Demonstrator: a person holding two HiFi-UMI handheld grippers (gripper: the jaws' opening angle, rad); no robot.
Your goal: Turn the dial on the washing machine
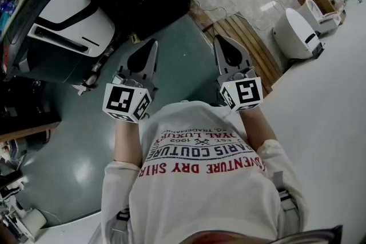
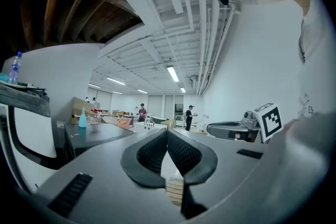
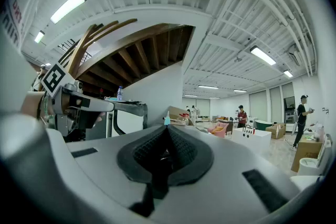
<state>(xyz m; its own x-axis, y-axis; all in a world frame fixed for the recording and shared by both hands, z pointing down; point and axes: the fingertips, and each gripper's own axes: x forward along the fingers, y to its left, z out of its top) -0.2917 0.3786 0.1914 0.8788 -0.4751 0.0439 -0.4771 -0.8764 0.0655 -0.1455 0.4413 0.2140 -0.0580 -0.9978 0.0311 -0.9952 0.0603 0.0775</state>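
Washing machine (image 1: 68,14): I take it to be the white cabinet with black trim at the far left of the head view, standing on the green floor (image 1: 183,71). The dial cannot be made out in any view. A clear bottle (image 3: 119,93) seems to stand on top of the machine.

Left gripper (image 1: 150,46): jaws together, tips meeting, nothing between them. Right gripper (image 1: 222,43): jaws likewise closed on nothing.

Both are held side by side close to the person's chest and pointing away from the body. They are well apart from the machine and aimed past its right side. Both gripper views look out across the hall and up at the ceiling, not at any control panel.

Judgement: this is a carry posture. The jaws are closed because there is nothing to grip yet, and the task has not begun. The next move calls for turning left, closing on the machine, finding the dial and opening one pair of jaws around it.

Surroundings: a wooden pallet (image 1: 251,48) lies on the floor just beyond the right gripper. White units (image 1: 294,31) stand at the far right.
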